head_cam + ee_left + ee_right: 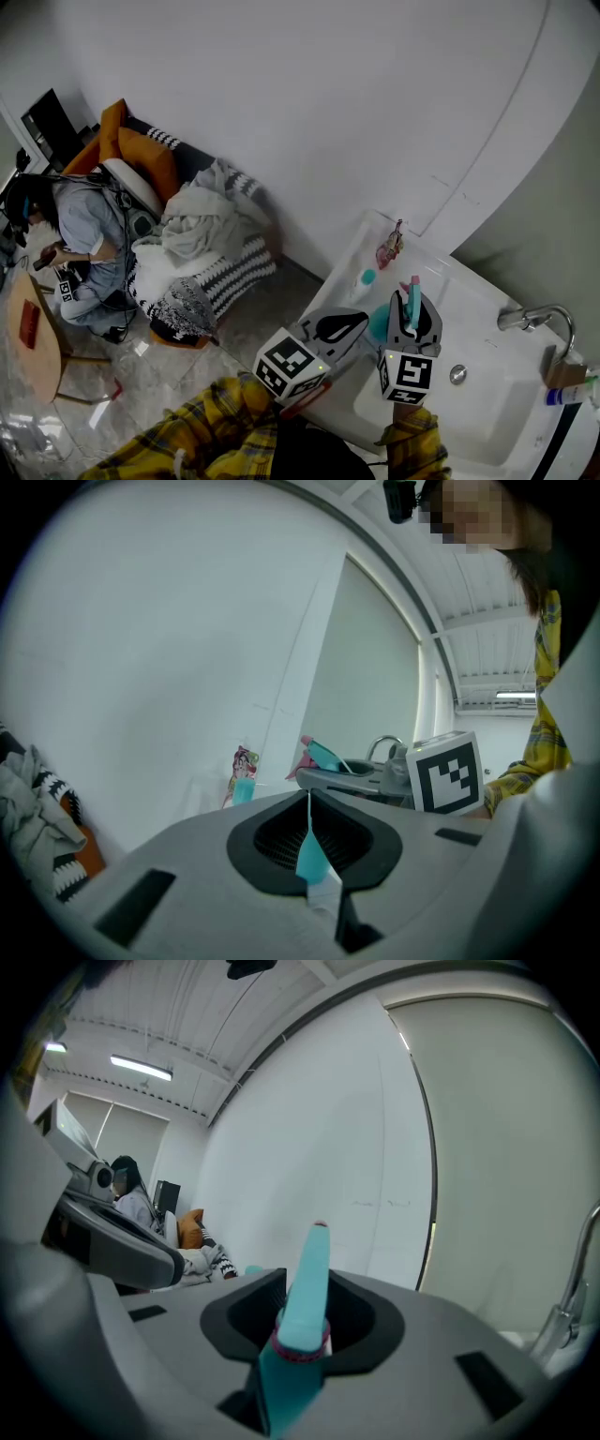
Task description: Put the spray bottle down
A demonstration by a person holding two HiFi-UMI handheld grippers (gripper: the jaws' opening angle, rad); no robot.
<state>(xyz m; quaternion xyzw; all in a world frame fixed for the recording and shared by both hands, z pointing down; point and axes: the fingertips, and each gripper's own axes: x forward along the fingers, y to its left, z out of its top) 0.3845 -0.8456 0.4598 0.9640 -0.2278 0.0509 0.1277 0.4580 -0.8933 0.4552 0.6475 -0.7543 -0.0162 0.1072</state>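
A teal spray bottle (410, 309) with a pink trigger is held over the white sink (487, 412), with my right gripper (412, 330) shut on it. In the right gripper view its teal nozzle (307, 1283), ringed in pink, sticks up between the jaws. From the left gripper view the bottle's head (323, 755) shows beside the right gripper's marker cube (448, 772). My left gripper (336, 328) hovers just left of the bottle at the sink's near edge. Its jaws are closed on a thin teal and white sliver (312, 860).
A colourful packet (389, 246) and a small teal cup (367, 277) stand on the sink's far rim. The tap (542, 319) rises at the right. A person (89, 248) sits on the floor by a sofa piled with laundry (202, 225). A wooden table (37, 347) stands at the left.
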